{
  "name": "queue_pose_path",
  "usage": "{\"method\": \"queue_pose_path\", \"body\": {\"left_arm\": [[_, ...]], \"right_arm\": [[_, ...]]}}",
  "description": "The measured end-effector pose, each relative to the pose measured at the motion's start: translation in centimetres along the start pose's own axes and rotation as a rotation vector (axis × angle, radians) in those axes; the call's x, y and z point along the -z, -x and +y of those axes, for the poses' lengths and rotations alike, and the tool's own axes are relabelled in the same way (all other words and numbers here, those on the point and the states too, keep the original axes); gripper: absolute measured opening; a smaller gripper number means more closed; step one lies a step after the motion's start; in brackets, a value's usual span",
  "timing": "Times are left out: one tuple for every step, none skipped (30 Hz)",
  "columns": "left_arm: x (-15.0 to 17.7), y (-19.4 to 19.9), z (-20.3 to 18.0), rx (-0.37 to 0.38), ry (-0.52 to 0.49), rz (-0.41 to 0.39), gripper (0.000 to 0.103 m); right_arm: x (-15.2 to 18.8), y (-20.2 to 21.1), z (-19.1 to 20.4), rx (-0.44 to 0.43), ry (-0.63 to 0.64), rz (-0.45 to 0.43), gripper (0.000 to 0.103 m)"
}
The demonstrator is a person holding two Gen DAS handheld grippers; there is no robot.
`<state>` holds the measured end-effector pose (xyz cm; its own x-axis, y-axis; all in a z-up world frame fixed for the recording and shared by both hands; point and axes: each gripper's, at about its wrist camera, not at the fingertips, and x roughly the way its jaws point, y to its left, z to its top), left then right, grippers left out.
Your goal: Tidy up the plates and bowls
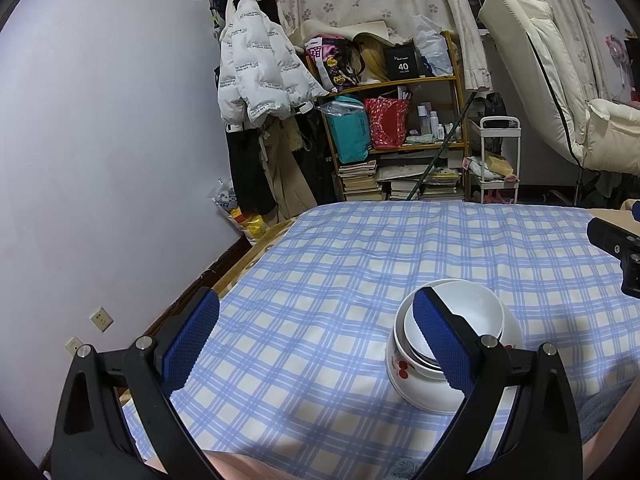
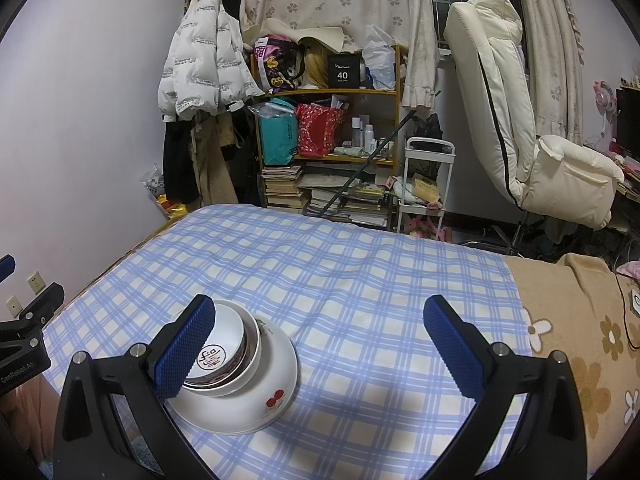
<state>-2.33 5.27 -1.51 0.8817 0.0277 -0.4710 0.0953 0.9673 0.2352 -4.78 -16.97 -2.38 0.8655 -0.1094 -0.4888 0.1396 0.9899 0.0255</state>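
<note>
The bowls [image 2: 236,368] sit stacked inside each other to save room. Both tongs, left [image 1: 316,340] and right [image 2: 320,344], are wide and hold nothing.

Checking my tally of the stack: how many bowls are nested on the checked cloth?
3 visible: a large white bowl with red cherry print at the bottom, a plain white bowl inside it, and a small bowl with red characters on top. Others may be hidden between.

Each gripper, left [image 1: 316,328] and right [image 2: 318,328], is built from two glossy black arms with triangular cut-outs. Silver round screw heads are seen at the pivots. Blue textured pads [image 1: 192,340] are fitted to the fingers. White lettering is noted on the black body at the right view's left edge.
</note>
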Motion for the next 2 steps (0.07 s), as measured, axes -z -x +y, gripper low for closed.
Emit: {"method": "queue_pose_path", "body": {"left_arm": [[-0.01,-0.01,0.01,0.001,0.000,0.000,0.096],[0.00,-0.02,0.01,0.002,-0.001,0.000,0.096]], "right_arm": [[-0.01,-0.01,-0.02,0.000,0.000,0.000,0.103],[-0.02,0.00,-0.02,-0.001,0.000,0.000,0.103]]}}
